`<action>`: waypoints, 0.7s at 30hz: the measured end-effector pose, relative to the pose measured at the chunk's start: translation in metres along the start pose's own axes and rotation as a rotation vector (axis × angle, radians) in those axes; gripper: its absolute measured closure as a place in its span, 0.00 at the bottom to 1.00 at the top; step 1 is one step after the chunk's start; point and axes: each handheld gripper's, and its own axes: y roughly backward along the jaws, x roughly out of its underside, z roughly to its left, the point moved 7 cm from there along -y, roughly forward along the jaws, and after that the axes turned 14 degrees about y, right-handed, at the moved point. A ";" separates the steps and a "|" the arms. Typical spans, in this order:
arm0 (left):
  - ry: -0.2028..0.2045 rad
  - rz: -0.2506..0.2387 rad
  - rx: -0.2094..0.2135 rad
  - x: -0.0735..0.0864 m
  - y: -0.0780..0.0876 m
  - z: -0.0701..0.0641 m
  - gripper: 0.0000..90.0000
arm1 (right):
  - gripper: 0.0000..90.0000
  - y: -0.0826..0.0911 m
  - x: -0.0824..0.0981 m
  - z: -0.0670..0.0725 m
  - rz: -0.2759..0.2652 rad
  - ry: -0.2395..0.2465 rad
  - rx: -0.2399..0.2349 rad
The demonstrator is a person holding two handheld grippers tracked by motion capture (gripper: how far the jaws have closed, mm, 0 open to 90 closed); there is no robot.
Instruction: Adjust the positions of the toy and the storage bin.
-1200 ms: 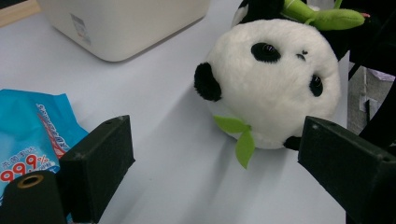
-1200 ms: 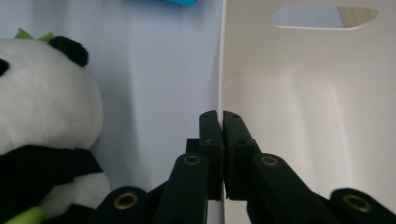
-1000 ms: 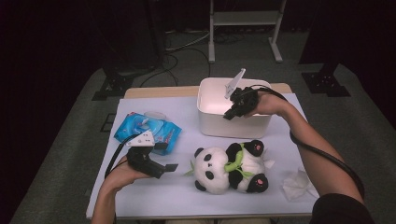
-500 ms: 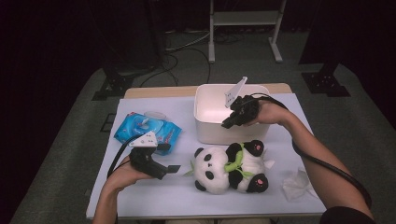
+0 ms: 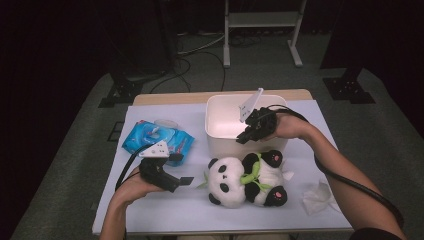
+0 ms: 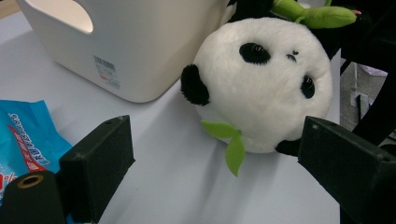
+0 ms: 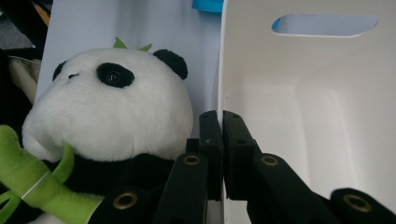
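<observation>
We see the right hand-held gripper (image 5: 248,131) at the near wall of the white bin (image 5: 220,120). In the right gripper view its two black jaws stand pressed together on the thin rim of this wall – one jaw inside the bin, the other outside – so it is clamped on the bin (image 7: 299,107). The bin stands upright on the desk (image 5: 165,210), at the far middle part of the light sheet, and it has an oval handle hole in its wall.

The left hand-held gripper (image 5: 186,180) lies low over the desk at the front left side, held in the left hand (image 5: 135,185). In the left gripper view its jaws are wide apart and nothing is between the pads; they point toward the toy panda (image 6: 261,79).

The toy panda (image 5: 245,177) lies on the desk just in front of the bin, with the head toward the left hand-held gripper and a green bamboo piece at its chest. In the left gripper view its head seems to touch the wall of the bin (image 6: 140,42), but we cannot tell this for sure.

A blue packet (image 5: 157,140) lies on the desk to the left of the bin – well apart from the panda. A crumpled white tissue (image 5: 317,197) lies near the right front edge.
</observation>
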 end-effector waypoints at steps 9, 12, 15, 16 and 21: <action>-0.005 0.004 0.007 0.000 -0.002 -0.002 0.11 | 0.97 0.000 -0.003 0.008 0.004 0.004 0.003; -0.002 0.005 0.007 0.000 -0.003 -0.002 0.11 | 0.82 0.004 -0.002 0.004 0.004 -0.043 0.040; -0.005 0.006 0.010 0.001 -0.003 -0.002 0.11 | 0.78 0.010 -0.001 0.005 -0.009 -0.053 0.054; -0.008 0.009 0.011 0.001 -0.004 -0.002 0.11 | 0.75 0.012 -0.001 0.006 -0.015 -0.059 0.059; -0.001 0.005 0.014 0.000 -0.004 0.000 0.11 | 0.66 0.030 0.003 0.012 -0.044 -0.081 0.114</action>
